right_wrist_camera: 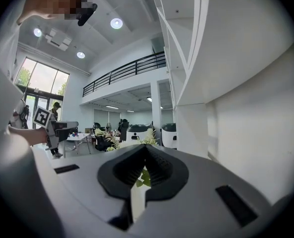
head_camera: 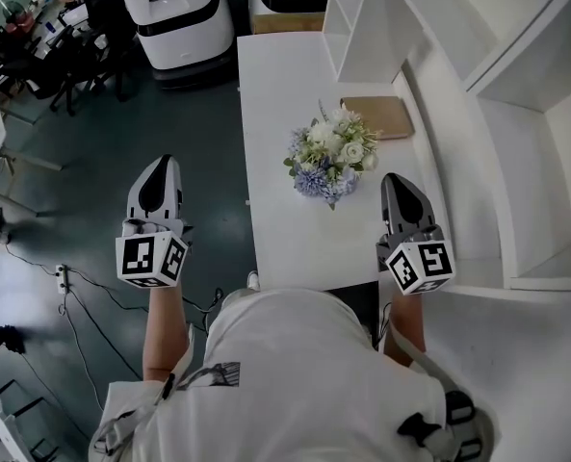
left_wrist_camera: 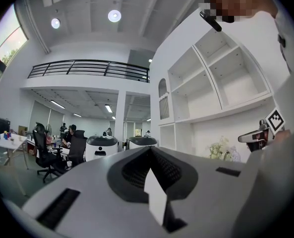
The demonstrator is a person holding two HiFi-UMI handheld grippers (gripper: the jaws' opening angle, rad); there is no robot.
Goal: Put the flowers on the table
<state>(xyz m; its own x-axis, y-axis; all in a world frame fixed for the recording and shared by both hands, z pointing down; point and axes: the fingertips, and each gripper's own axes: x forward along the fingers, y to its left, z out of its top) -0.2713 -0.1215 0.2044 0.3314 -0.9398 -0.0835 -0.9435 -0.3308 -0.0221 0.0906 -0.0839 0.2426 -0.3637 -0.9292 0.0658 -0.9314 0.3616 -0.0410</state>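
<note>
A bouquet of white, blue and green flowers (head_camera: 330,154) lies on the white table (head_camera: 285,229), apart from both grippers. My left gripper (head_camera: 160,165) hangs over the floor left of the table, jaws shut and empty. My right gripper (head_camera: 396,179) is above the table's right side, just right of the bouquet, jaws together with nothing held. From the left gripper (left_wrist_camera: 149,150) view the flowers (left_wrist_camera: 221,150) show far right. Past the right gripper (right_wrist_camera: 147,147) the flowers (right_wrist_camera: 107,139) peek over the jaws.
A tan board (head_camera: 376,115) lies on the table behind the bouquet. White shelving (head_camera: 516,114) lines the table's right side. Two white machines (head_camera: 174,12) stand beyond the table's far end. Cables (head_camera: 83,287) run across the floor on the left.
</note>
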